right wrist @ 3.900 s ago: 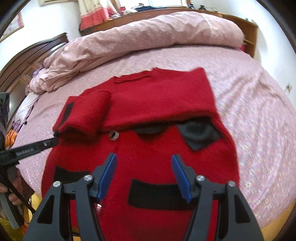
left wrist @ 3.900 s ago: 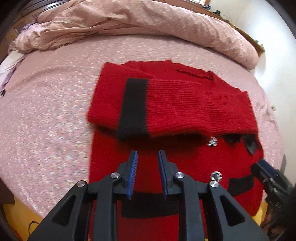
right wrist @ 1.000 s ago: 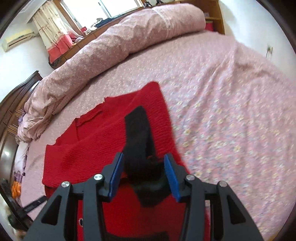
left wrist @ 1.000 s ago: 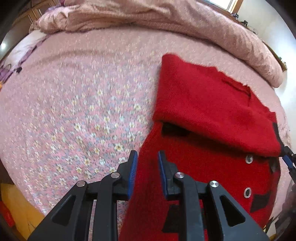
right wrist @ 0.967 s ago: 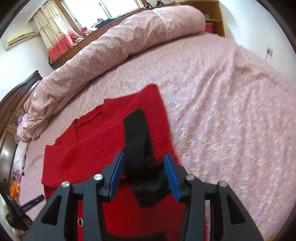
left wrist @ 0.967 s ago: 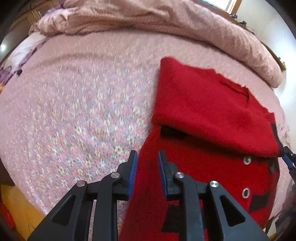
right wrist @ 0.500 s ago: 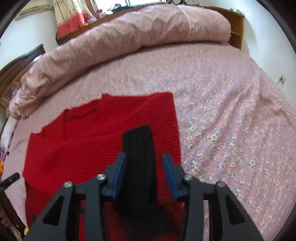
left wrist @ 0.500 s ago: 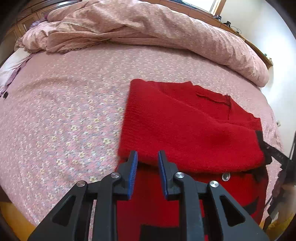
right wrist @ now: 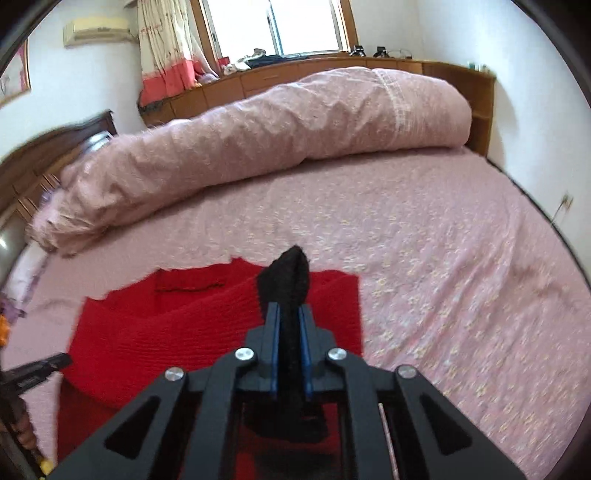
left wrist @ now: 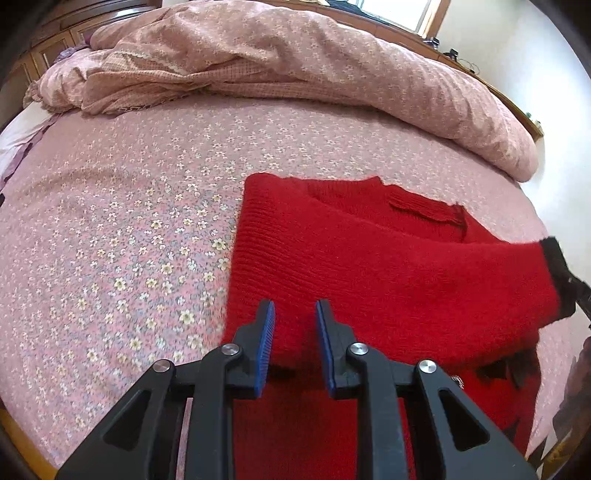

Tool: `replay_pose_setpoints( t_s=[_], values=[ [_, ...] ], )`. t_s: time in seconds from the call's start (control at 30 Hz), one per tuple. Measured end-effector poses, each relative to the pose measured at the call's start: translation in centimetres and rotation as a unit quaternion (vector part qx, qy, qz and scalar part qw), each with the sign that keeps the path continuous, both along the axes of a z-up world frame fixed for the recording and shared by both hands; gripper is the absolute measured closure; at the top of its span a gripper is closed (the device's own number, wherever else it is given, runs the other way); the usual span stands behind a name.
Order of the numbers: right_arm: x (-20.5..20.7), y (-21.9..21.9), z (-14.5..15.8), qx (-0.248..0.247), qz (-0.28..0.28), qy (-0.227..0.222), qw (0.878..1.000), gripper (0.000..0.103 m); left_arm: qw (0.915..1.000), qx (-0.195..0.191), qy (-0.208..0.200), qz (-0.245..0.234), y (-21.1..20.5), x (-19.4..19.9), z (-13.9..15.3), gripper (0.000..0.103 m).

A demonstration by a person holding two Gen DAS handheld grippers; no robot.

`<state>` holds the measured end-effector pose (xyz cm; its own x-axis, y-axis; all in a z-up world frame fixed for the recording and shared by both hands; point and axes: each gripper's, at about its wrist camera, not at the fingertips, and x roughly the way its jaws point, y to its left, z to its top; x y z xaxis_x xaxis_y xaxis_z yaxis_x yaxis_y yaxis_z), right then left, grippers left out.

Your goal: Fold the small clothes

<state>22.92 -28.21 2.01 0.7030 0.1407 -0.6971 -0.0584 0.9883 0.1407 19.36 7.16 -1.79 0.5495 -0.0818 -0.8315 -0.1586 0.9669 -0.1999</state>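
A bedroom with white walls and a window [right wrist: 306,26] at 12 o'clock in the right wrist view frames a wide bed [left wrist: 122,206] covered by a pink sheet printed with small flowers. A rolled pink duvet [left wrist: 332,77] lies along the far side of the bed, stretching from 10 o'clock to 2 o'clock in both views, with a wooden headboard shelf [right wrist: 369,72] behind it. A red knitted sweater [left wrist: 369,266] lies flat on the sheet at the near side of the bed, filling the area from the centre to 4 o'clock in the left wrist view; its neckline faces the duvet and one red sleeve is folded across the chest toward 3 o'clock. The sleeve ends in a black cuff [right wrist: 290,280], which stands upright, clamped between the blue pads of the right gripper [right wrist: 290,314], whose jaws are pressed tight against the knit. The left gripper [left wrist: 293,321] hovers low over the sweater's near left part at 6 o'clock, its blue-padded jaws parted with nothing between them, only red knit beneath.
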Motion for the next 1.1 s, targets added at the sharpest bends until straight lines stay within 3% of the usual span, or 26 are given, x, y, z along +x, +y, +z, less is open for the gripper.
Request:
replay_pose_setpoints(
  t_s=[0.2, 0.27, 0.43, 0.7, 0.9, 1.1],
  values=[
    [2.9, -0.8, -5.4, 0.005, -0.021, 0.067, 0.998, 0.092, 0.9990, 0.043, 0.009, -0.001, -0.3, 1.7, -2.1, 0.087],
    [2.9, -1.5, -6.6, 0.024, -0.028, 0.065, 0.997, 0.091, 0.9983, 0.057, 0.006, -0.005, -0.6, 1.9, -2.3, 0.087],
    [2.7, -1.5, -6.5, 0.025, -0.025, 0.060, 0.998, 0.088, 0.9980, 0.062, 0.003, -0.004, -0.6, 1.9, -2.5, 0.087],
    [-0.4, -2.6, -4.6, 0.053, -0.040, 0.062, 0.996, 0.055, 0.9987, 0.051, 0.009, -0.005, 0.4, -0.3, -0.6, 0.087],
    [-5.1, -4.0, -3.3, 0.090, -0.054, 0.056, 0.993, 0.054, 0.9982, 0.056, 0.020, -0.005, 1.4, -3.7, 0.8, 0.087],
    [-10.9, -5.2, -2.9, 0.092, -0.063, 0.051, 0.992, 0.053, 0.9970, 0.068, 0.034, -0.009, 1.7, -7.2, 1.1, 0.087]
  ],
)
